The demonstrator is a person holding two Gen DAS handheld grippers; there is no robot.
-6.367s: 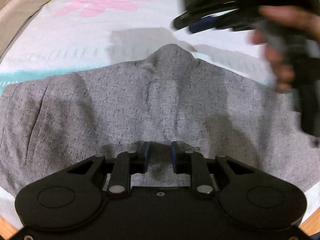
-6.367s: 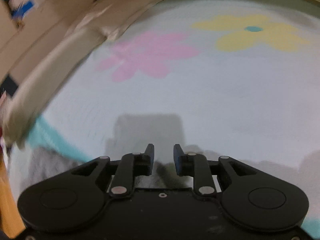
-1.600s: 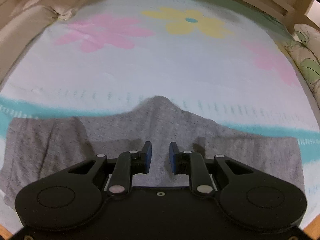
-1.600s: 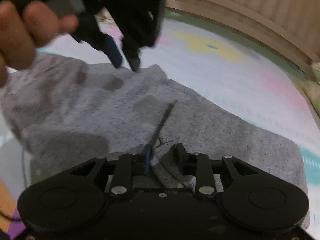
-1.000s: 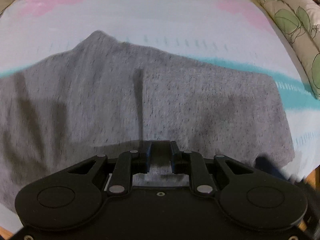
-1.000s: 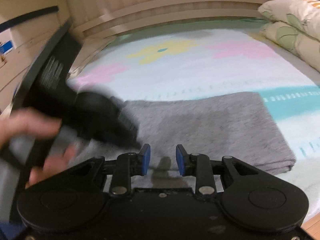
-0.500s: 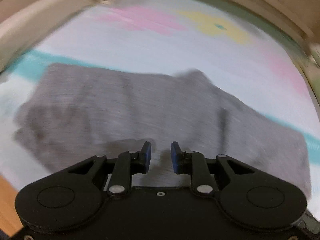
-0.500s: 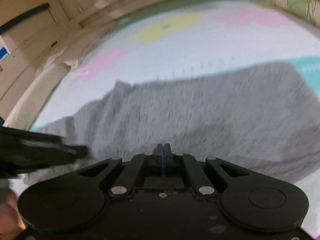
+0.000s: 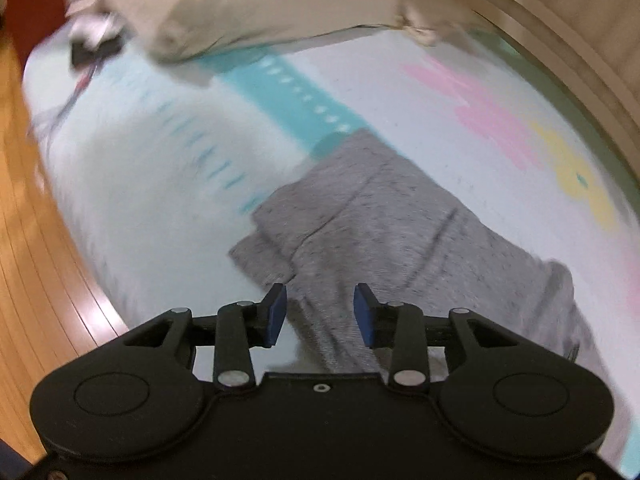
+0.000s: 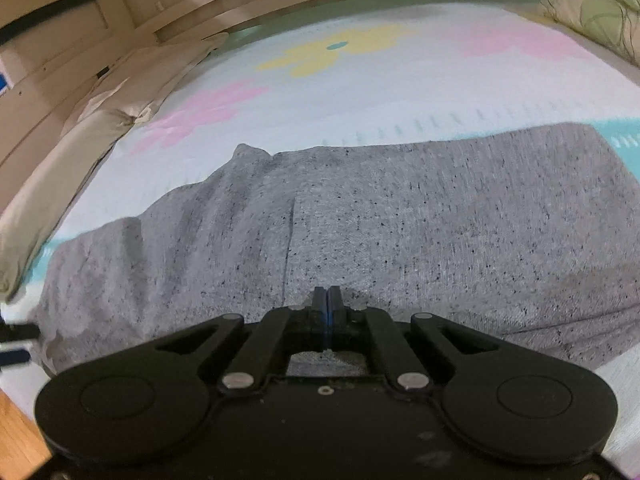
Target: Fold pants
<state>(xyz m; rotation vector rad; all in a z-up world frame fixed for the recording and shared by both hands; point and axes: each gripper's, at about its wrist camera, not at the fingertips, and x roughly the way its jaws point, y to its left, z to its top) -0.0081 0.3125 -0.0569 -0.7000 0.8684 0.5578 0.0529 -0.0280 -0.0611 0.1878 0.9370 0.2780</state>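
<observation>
Grey speckled pants (image 10: 400, 216) lie flat across a bed sheet (image 10: 400, 92) printed with pink and yellow flowers and a teal stripe, already doubled into one long band with the two legs stacked. Going left to right along the pants: at their left end, the left tongs (image 9: 320, 312) hover with blue pads spread apart and nothing between them, poised just over the layered corner, where a lower layer peeks out from under the upper one. Beyond that end a beige cushion (image 9: 240, 12) lies at the head of the sheet and wooden floor (image 9: 36, 240) shows past the bed's edge. At the pants' middle, near a dark lengthwise seam, the right tongs (image 10: 327, 308) sit low over the near edge with pads pressed together; whether any cloth is pinched between them cannot be told. At the pants' right end the fabric finishes in a neat square edge on the teal stripe, with leaf-print pillows (image 10: 592, 4) well beyond.

Judged from this layout, the lengthwise fold is done; the crosswise folds, bringing one end over toward the other, appear still to come.
</observation>
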